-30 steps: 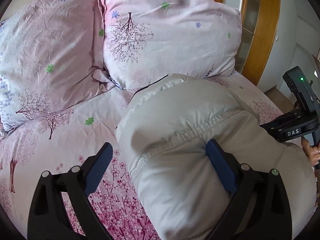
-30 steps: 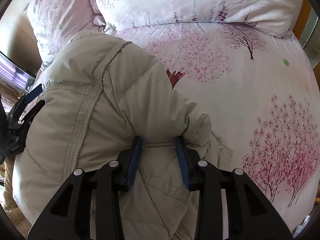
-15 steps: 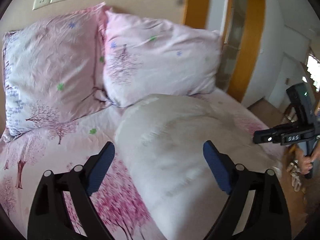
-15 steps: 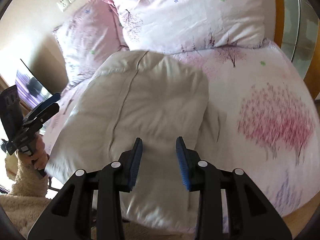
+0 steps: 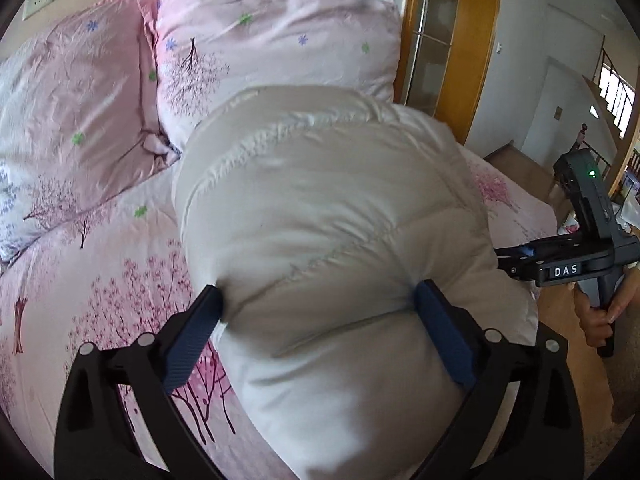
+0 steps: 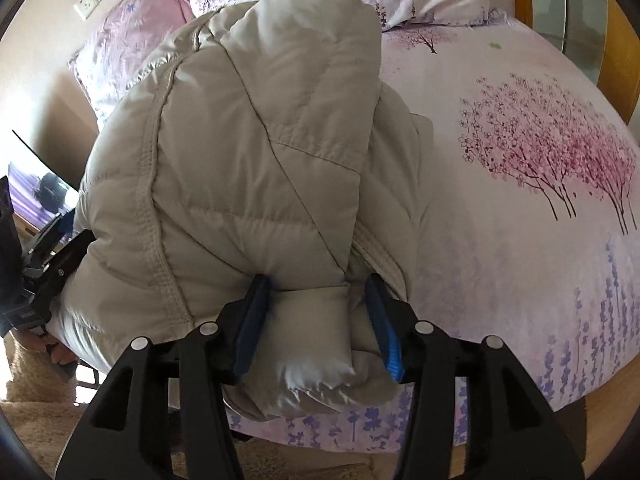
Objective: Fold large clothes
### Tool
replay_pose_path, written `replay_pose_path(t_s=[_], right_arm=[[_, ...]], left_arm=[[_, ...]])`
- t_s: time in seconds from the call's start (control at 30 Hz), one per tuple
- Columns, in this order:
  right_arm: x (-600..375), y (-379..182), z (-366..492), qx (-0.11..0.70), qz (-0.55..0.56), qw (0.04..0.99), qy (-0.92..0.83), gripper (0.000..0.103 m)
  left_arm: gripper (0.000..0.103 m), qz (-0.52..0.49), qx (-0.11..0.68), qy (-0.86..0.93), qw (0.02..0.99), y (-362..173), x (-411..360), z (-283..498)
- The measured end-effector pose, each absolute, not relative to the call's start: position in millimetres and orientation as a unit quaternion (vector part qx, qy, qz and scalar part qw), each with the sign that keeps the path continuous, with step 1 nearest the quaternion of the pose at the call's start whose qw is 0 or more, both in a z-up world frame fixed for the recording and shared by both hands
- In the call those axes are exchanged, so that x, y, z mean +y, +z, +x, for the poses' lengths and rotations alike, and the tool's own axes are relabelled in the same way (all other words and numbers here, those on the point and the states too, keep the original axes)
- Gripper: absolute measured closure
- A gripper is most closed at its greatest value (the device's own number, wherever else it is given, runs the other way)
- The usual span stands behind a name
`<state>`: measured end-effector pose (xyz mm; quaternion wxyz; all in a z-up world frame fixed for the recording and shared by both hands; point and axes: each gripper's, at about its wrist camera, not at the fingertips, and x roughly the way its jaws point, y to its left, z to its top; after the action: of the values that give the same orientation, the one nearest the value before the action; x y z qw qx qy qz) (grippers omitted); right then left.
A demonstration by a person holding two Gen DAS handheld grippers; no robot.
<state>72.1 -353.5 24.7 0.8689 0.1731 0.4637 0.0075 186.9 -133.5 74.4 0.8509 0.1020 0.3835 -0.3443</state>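
Now the left tool [image 5: 318, 322] straddles the bundled padded jacket [image 5: 332, 216], its wide-spread fingers pressed into both flanks, while the right tool [image 6: 318, 320] pinches a fold of the jacket's near edge between half-closed fingers. Ahead of both tools, the jacket lies on the bed [image 6: 520, 208], with pillows [image 5: 272, 44] beyond it.

Quilted, faintly shiny cloth jacket [image 6: 248, 152]

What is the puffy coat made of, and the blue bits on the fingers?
The coat looks like smooth, slightly shiny synthetic cloth with soft filling: stitched quilt lines and puffed panels show. The blue pads look like ribbed rubber or plastic, matte; which one I cannot tell.
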Motion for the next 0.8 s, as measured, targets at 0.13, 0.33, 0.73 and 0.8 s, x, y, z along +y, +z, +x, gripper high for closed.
replay_pose_path(t_s=[0.13, 0.33, 0.73, 0.8], right_arm=[[-353.3, 20.6, 74.6, 0.462, 0.176, 0.869, 0.007, 0.052], [-353.5, 15.1, 71.2, 0.455, 0.180, 0.872, 0.007, 0.051], [-389.2, 40.8, 58.4, 0.415, 0.304, 0.856, 0.063, 0.024], [-398.8, 49.4, 59.8, 0.399, 0.323, 0.856, 0.064, 0.011]], left_arm=[[0.004, 0.103, 0.381, -0.338, 0.855, 69.5, -134.0, 183.9], [0.002, 0.090, 0.380, -0.335, 0.858, 64.1, -132.5, 185.6], [0.006, -0.034, 0.375, -0.366, 0.851, 95.0, -82.5, 204.6], [0.006, -0.040, 0.373, -0.355, 0.856, 102.8, -71.1, 217.2]])
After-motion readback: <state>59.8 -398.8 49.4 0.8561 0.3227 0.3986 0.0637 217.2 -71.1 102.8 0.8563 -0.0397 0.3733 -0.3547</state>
